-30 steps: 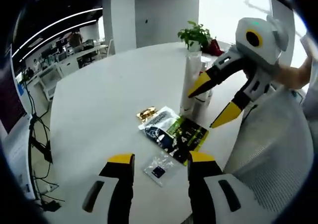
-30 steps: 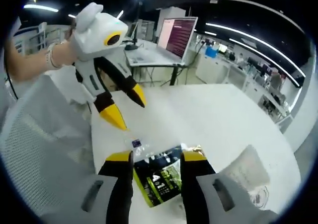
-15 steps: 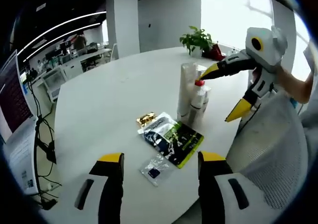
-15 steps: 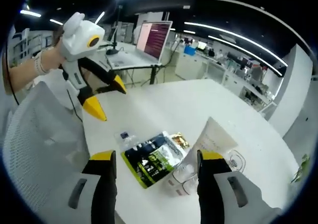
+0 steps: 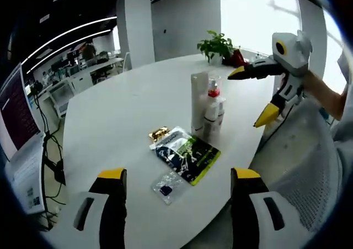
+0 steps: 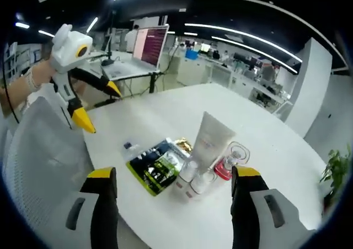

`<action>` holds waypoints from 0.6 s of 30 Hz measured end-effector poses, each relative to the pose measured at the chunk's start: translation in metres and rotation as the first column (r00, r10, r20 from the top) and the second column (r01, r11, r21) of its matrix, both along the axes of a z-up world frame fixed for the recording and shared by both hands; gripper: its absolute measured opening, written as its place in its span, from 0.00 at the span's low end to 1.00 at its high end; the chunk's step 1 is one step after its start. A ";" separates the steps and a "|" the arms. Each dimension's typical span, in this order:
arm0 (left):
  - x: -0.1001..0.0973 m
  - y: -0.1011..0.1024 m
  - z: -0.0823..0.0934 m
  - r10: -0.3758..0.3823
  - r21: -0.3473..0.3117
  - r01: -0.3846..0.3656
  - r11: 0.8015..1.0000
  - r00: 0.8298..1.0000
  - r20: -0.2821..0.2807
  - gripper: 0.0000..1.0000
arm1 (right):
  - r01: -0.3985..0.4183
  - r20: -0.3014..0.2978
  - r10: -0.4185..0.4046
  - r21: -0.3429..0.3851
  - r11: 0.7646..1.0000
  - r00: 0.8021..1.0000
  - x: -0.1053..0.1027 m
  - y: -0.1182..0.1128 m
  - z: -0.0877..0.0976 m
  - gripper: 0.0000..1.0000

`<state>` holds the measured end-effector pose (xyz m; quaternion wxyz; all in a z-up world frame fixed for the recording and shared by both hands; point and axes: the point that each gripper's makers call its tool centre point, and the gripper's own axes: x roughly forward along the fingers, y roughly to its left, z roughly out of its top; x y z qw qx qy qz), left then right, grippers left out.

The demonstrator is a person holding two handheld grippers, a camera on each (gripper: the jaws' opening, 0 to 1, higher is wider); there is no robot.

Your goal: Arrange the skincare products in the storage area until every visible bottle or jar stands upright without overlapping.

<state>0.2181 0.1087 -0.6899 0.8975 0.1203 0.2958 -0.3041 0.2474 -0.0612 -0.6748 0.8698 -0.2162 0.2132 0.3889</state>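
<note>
Two hand-held grippers poised wide over a round white table (image 5: 110, 122) of skincare items.

In the left gripper view, the left gripper (image 5: 176, 177) sits at bottom centre, jaws spread wide and empty; the right gripper (image 5: 259, 94) hangs at upper right, also wide and empty; at centre stand a tall white tube (image 5: 198, 102), a red-capped spray bottle (image 5: 211, 110) and small bottles, touching in a cluster; just below lie a green-black sachet (image 5: 186, 155), a gold packet (image 5: 159, 133) and a clear sachet (image 5: 167, 187), flat. In the right gripper view the tube (image 6: 208, 141) appears centre. Likely best: approach one bottle from its free side, grip low on the body, and separate it without toppling neighbours.
</note>
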 end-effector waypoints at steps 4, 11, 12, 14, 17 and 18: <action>-0.004 -0.001 0.000 -0.002 0.012 0.001 1.000 1.000 0.008 0.77 | 0.014 -0.011 -0.014 0.000 1.000 1.000 -0.003 -0.006 -0.002 0.90; -0.011 -0.003 -0.001 0.008 0.001 -0.008 1.000 1.000 0.006 0.84 | 0.034 -0.010 -0.034 0.001 0.999 0.999 -0.007 -0.015 -0.003 0.97; -0.012 -0.003 -0.003 0.010 -0.001 -0.010 1.000 1.000 0.001 0.85 | 0.033 -0.009 -0.033 0.002 0.999 0.999 -0.008 -0.016 -0.003 0.98; -0.014 -0.004 -0.004 0.017 -0.001 -0.017 1.000 1.000 0.000 0.87 | 0.033 -0.013 -0.033 0.002 0.999 0.999 -0.010 -0.016 -0.004 0.99; -0.017 -0.005 -0.005 0.022 -0.001 -0.022 1.000 1.000 -0.001 0.90 | 0.029 -0.025 -0.029 0.001 1.000 0.999 -0.015 -0.017 -0.006 0.99; -0.018 -0.005 -0.005 0.026 -0.003 -0.026 1.000 1.000 -0.002 0.92 | 0.030 -0.028 -0.030 0.004 1.000 0.999 -0.016 -0.017 -0.007 0.99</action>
